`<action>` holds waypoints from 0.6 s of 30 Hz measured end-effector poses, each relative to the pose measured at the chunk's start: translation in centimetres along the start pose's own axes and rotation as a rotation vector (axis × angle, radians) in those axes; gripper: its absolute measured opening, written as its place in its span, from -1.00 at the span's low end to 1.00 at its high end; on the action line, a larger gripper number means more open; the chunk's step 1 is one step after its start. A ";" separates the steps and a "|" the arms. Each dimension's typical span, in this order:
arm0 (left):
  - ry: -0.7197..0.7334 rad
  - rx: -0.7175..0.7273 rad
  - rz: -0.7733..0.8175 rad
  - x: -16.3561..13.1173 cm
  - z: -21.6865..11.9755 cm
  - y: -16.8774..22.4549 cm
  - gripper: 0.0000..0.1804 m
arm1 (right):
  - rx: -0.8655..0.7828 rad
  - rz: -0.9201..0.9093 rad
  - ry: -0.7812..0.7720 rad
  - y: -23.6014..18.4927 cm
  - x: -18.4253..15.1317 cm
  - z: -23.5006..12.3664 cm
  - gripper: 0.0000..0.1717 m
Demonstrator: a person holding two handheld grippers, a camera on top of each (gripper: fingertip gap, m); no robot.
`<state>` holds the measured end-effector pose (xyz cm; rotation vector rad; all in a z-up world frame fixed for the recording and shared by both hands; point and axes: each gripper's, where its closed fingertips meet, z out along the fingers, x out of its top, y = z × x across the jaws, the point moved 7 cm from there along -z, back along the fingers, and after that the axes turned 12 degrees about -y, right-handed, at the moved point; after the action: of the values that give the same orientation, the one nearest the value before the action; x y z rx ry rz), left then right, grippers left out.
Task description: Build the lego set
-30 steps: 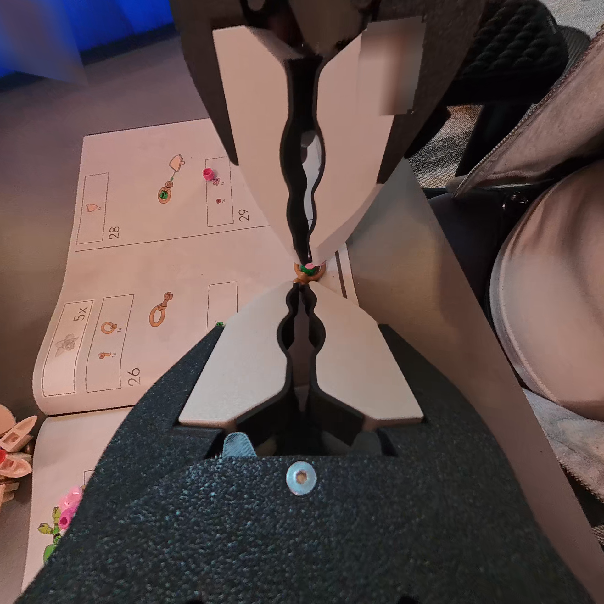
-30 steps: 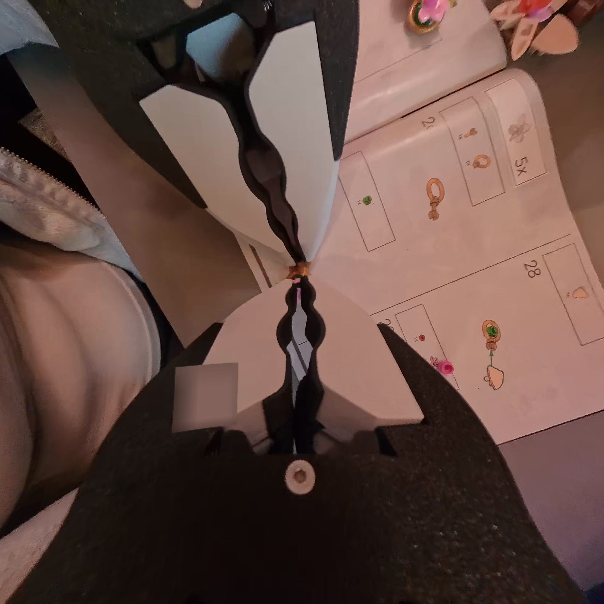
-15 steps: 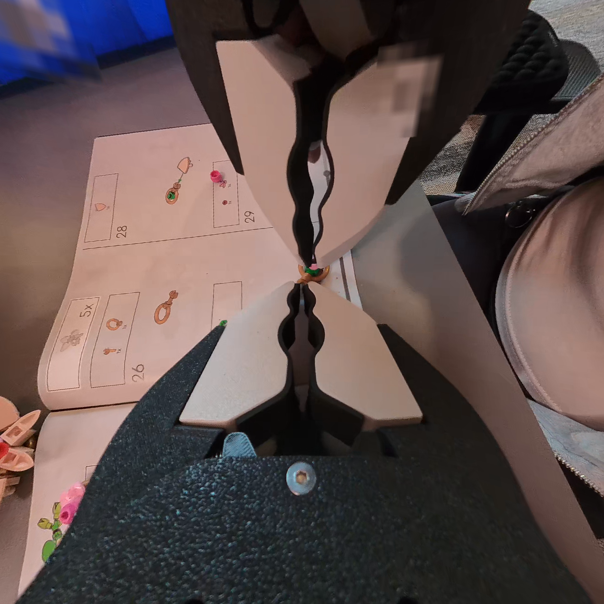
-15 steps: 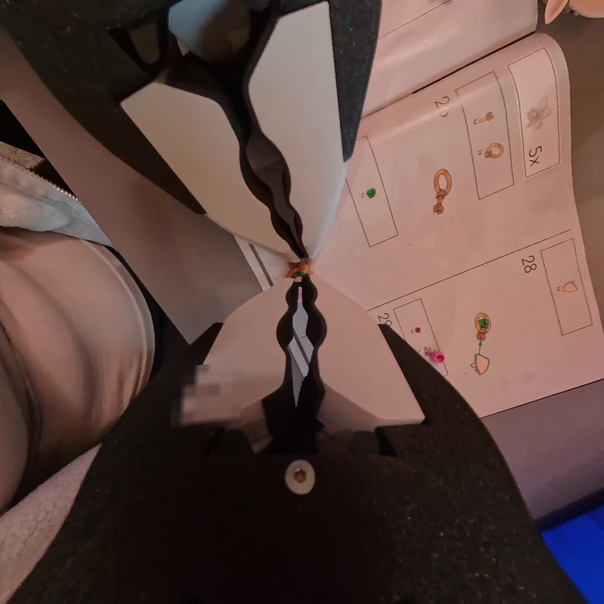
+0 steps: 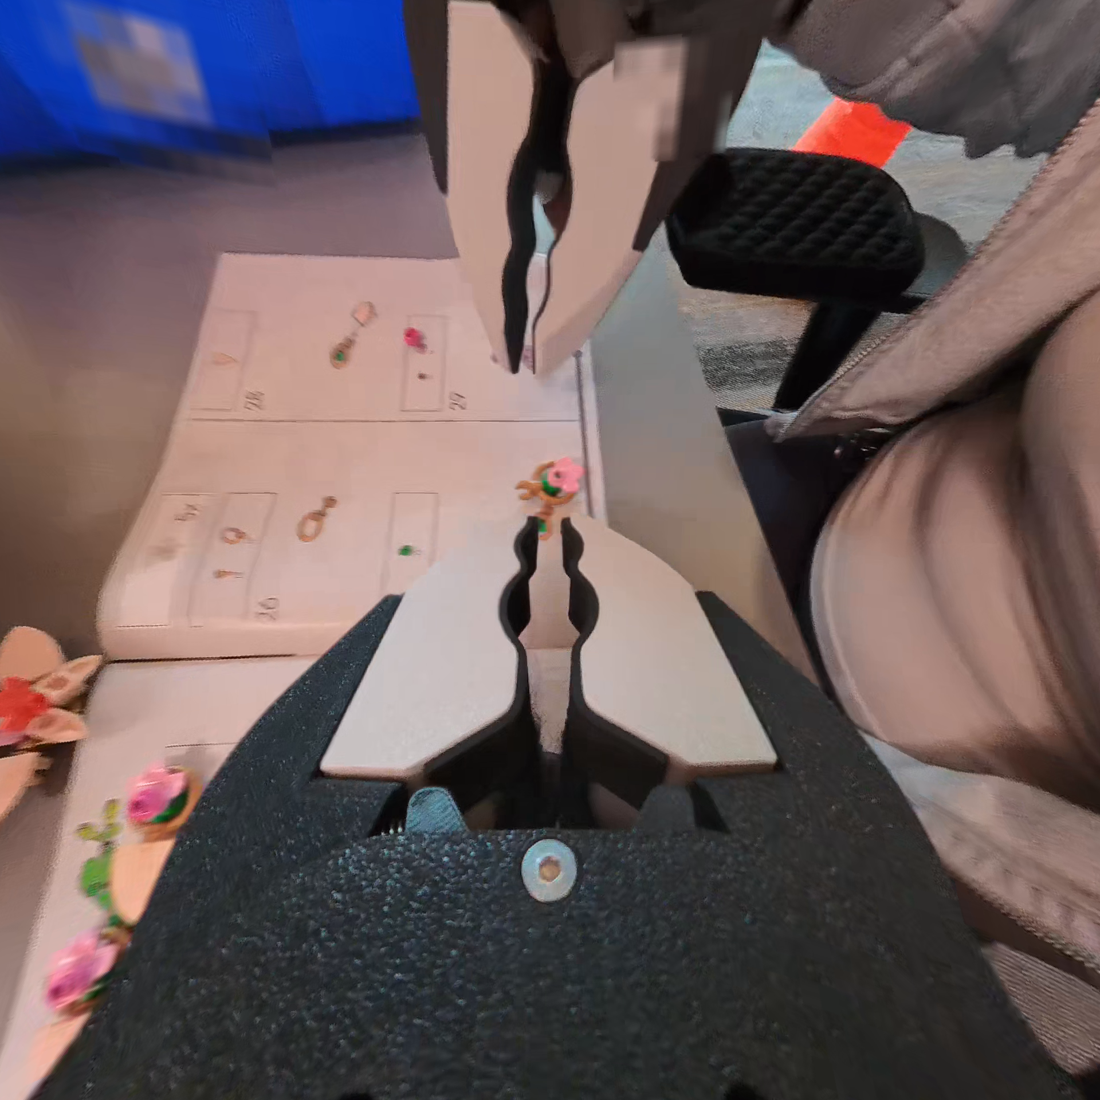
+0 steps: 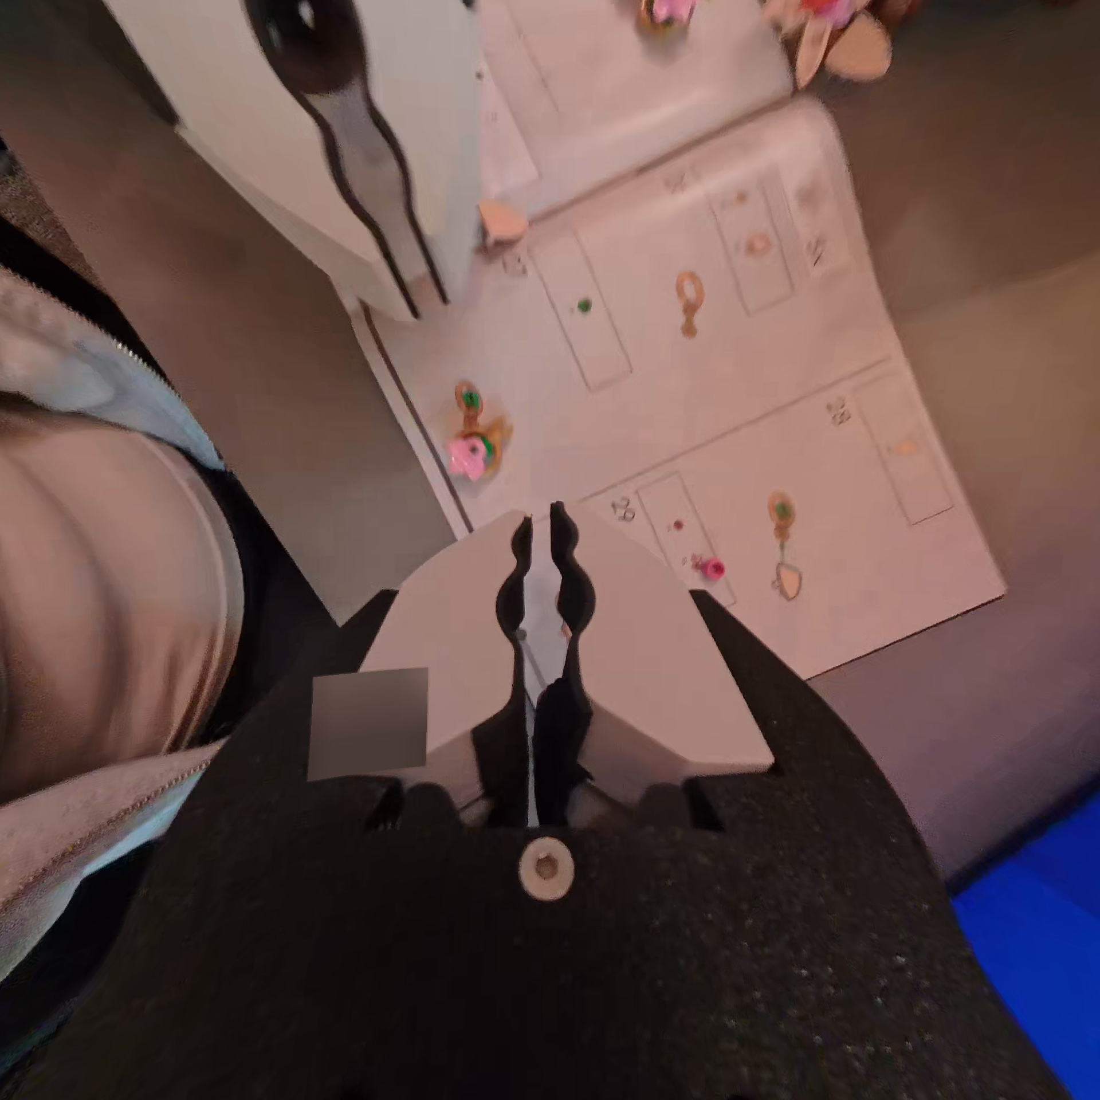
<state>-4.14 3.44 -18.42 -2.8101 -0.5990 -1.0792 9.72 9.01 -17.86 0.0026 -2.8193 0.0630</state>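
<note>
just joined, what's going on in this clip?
A person holds two handheld grippers over an open white instruction booklet on a grey table. A small gold-coloured toy piece with a pink flower and green studs lies on the booklet near its edge. Both jaws are slightly parted. The left gripper has its tips right at the piece's stem; the right gripper is clear of it and empty. More pink flower pieces lie nearby.

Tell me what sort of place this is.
Most likely a hobby or work desk set up for building a small brick toy kit. An open instruction booklet lies on the grey tabletop, small flower pieces lie on it, and a chair armrest stands alongside.
</note>
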 end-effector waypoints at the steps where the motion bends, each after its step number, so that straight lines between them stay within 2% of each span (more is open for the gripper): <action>1: -0.016 -0.010 -0.016 0.1 0.3 0.4 -0.92 | 0.025 0.001 0.003 0.0 -0.5 0.3 -0.95; 9: -0.145 0.006 -0.216 -0.1 3.7 0.4 -0.93 | 0.110 0.035 0.100 -1.0 -1.3 2.8 -0.95; 15: -0.129 0.013 -0.236 0.5 4.4 0.0 -0.93 | 0.110 0.089 0.242 -2.1 -1.5 3.0 -0.92; 18: -0.141 0.035 -0.255 0.4 4.2 0.1 -0.92 | 0.091 0.095 0.233 -1.9 -2.2 2.7 -0.91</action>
<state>-1.20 4.35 -21.25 -2.8534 -1.0023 -0.8974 11.00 6.98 -21.01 -0.1102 -2.5797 0.2002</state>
